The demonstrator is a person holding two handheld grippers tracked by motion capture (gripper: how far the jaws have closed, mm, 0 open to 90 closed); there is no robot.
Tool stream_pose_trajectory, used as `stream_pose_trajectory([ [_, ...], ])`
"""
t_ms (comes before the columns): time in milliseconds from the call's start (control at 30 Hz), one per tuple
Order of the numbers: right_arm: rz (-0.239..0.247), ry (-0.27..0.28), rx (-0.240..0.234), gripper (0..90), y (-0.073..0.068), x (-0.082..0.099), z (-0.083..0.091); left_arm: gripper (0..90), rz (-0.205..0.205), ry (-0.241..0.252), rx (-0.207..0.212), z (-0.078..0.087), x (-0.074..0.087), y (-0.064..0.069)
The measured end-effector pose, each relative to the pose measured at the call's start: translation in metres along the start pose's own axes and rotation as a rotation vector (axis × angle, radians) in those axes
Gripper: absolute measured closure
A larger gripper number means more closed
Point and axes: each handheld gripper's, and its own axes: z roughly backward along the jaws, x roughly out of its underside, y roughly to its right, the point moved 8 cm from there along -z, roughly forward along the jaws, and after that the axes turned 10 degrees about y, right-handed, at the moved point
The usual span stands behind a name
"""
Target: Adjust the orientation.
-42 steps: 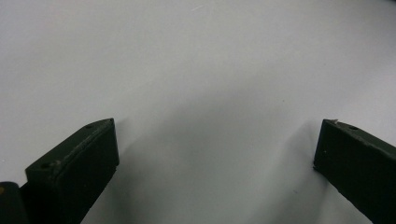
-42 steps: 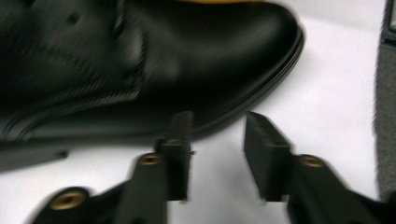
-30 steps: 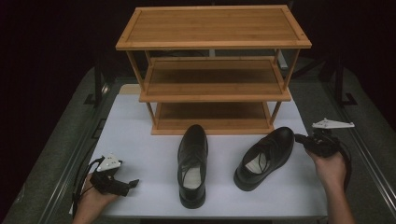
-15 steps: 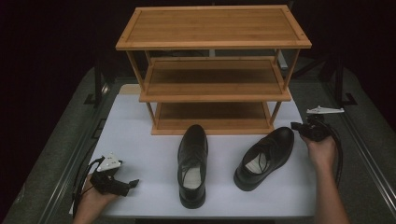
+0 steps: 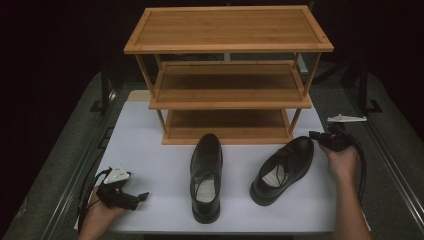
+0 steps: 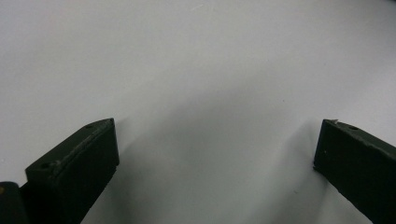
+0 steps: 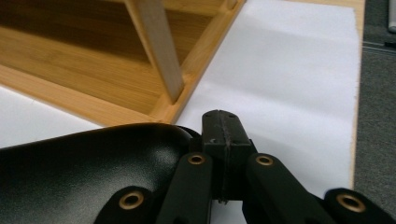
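Two black leather shoes stand on the white mat [image 5: 150, 165] in front of a bamboo rack [image 5: 227, 102]. The left shoe [image 5: 206, 175] points straight at the rack. The right shoe [image 5: 282, 167] lies angled, toe toward the rack's right corner. My right gripper [image 5: 316, 135] is at that toe. In the right gripper view its jaws are pressed together, so the gripper [image 7: 222, 122] is shut, just beside the glossy toe [image 7: 84, 172] with nothing between them. My left gripper [image 5: 141, 196] rests at the mat's near left corner, open [image 6: 215, 140] over bare mat.
The rack has three shelves, all bare; its bottom shelf and corner post [image 7: 159, 51] stand just beyond the right gripper. Dark grey table surface [image 5: 385, 150] borders the mat on both sides. A cable [image 5: 361, 167] loops by the right hand.
My right gripper has moved away from the person and a little left, from beside the right shoe up to its toe. Both shoes and the left gripper have stayed put.
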Motion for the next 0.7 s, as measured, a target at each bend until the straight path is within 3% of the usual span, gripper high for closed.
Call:
stream_pose_trajectory([
  [333,0.064,-0.039,-0.025,90.0,-0.024,0.003,0.003,0.0,-0.002,-0.001,0.001,0.000,0.000,0.000],
  [700,0.089,-0.053,-0.036,89.8,-0.045,0.009,0.015,0.0,-0.002,-0.002,0.001,0.000,0.000,0.000],
])
